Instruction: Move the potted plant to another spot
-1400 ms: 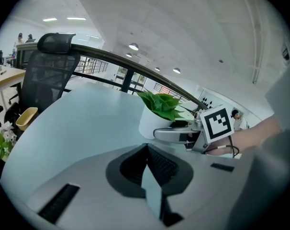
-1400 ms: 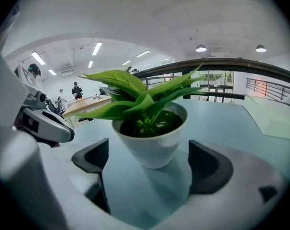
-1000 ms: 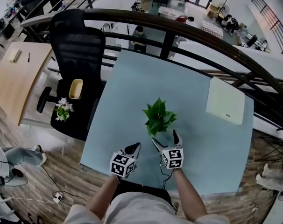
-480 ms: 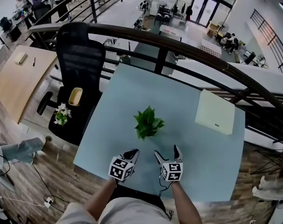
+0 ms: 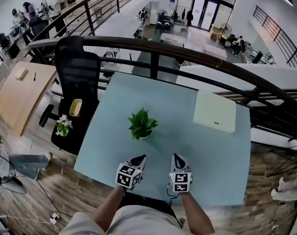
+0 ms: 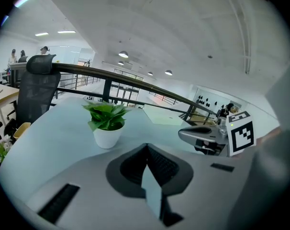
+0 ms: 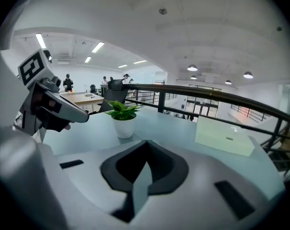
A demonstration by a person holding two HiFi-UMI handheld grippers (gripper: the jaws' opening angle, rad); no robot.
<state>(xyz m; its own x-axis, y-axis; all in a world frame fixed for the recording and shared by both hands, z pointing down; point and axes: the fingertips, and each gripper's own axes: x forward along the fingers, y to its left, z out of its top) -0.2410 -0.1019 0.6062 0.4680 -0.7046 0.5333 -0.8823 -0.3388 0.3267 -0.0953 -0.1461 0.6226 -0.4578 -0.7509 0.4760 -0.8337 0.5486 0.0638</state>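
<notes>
Green, broad-leaved and rooted in a small white round pot, the potted plant stands upright around the middle of the pale blue tabletop, somewhat toward its left edge and well short of the flat cream box at the far right corner. Its long axis runs straight up, the leaves spreading wider than the pot below them.

Both my grippers hover over the near edge, well apart from the plant. My left gripper has its jaws pressed together with nothing between them. My right gripper has just been closing its jaws, and now they meet tip to tip, also on nothing.

What matters for the next reach is the bearing. The plant lies ahead of both sets of jaws and off to the left of where each one points: in the left gripper view the pot sits left of my closed tips, and in the right gripper view the pot does too. From above, my left gripper is the nearer one, almost directly below the plant, while my right would have to cross leftward. I judge either would need to open wide before closing on the pot's sides.
</notes>
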